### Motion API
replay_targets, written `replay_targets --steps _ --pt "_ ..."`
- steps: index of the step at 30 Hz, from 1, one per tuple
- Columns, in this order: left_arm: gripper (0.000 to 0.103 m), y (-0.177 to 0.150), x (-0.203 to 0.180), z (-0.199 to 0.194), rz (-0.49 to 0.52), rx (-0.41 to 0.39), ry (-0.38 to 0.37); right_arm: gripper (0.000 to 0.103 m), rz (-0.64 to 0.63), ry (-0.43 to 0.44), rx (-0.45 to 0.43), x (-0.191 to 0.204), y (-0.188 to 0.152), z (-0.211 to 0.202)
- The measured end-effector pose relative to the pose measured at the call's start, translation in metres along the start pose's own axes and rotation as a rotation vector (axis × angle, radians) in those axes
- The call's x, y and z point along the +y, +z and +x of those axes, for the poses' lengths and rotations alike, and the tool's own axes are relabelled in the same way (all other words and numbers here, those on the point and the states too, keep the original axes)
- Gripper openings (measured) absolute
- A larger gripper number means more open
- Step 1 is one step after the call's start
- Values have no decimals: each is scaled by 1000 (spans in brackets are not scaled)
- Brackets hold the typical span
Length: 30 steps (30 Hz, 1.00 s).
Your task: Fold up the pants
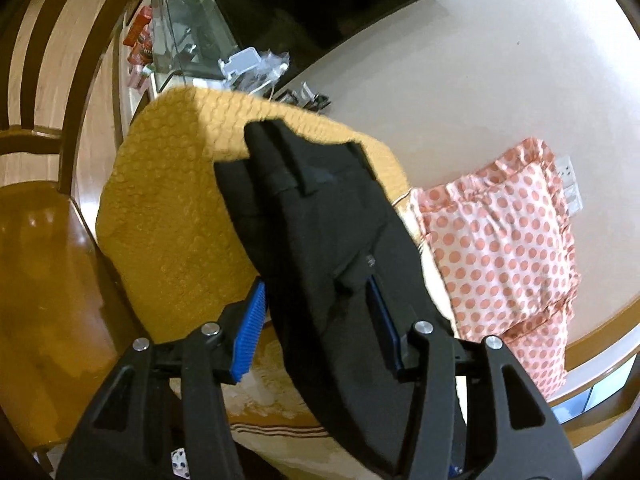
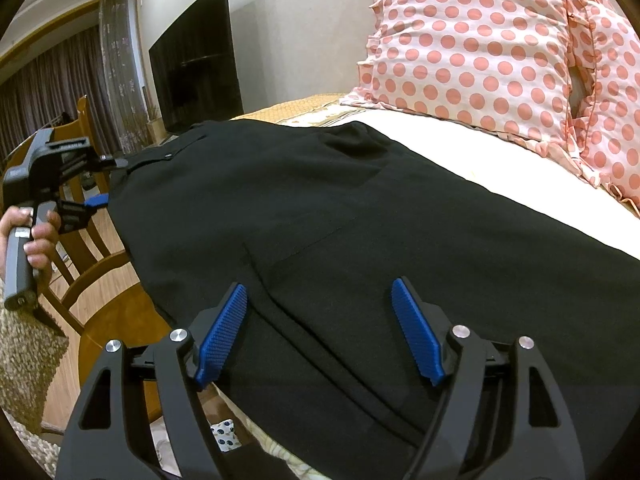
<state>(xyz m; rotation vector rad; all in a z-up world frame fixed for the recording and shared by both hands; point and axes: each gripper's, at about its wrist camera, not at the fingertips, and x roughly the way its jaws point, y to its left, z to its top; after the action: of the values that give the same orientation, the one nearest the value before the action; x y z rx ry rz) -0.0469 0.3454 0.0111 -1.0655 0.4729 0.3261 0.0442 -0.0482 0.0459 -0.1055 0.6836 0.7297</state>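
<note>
Black pants lie spread flat on the bed, waistband toward the far left end. In the left wrist view the pants run away from the camera over a mustard textured blanket. My left gripper is open, with the pants edge lying between its blue pads; it also shows in the right wrist view at the waistband corner. My right gripper is open, its blue pads straddling the pants fabric near the bed's near edge.
Two pink polka-dot pillows lean on the wall at the bed's right. A wooden chair stands close against the bed's left side. A dark TV stands on a glass stand beyond the bed. White sheet shows beside the pants.
</note>
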Motion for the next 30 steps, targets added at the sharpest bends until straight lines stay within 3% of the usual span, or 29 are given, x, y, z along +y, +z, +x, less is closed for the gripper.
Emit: replay_targets --steps 4,8,9,12,15,18,21,23,27,30 --pt "42 8 -15 1 54 -19 53 77 5 5 -7 -1 -1 0" --pt "29 16 -27 21 109 11 151 77 32 22 -20 -6 -3 -7" --pt "19 17 -29 24 122 13 166 77 45 25 -26 -8 -4 -9" --pt "13 17 -44 24 183 -6 170 77 105 30 -62 -24 -8 -27" --pt "12 14 -75 18 294 -53 180 77 180 2 -129 -51 -14 -58" --pt "11 0 -129 9 455 -106 166 80 245 -54 -180 -75 -21 -85" --pt "11 -29 -195 6 631 -124 104 80 314 -138 -228 -102 -33 -114" --pt "11 -61 -242 6 754 -96 27 80 363 -206 -255 -119 -45 -132" --pt "11 -150 -319 0 1003 -17 -171 80 475 -314 -293 -150 -72 -165" --pt "11 -223 -347 -3 1149 91 -325 80 552 -393 -316 -168 -95 -189"
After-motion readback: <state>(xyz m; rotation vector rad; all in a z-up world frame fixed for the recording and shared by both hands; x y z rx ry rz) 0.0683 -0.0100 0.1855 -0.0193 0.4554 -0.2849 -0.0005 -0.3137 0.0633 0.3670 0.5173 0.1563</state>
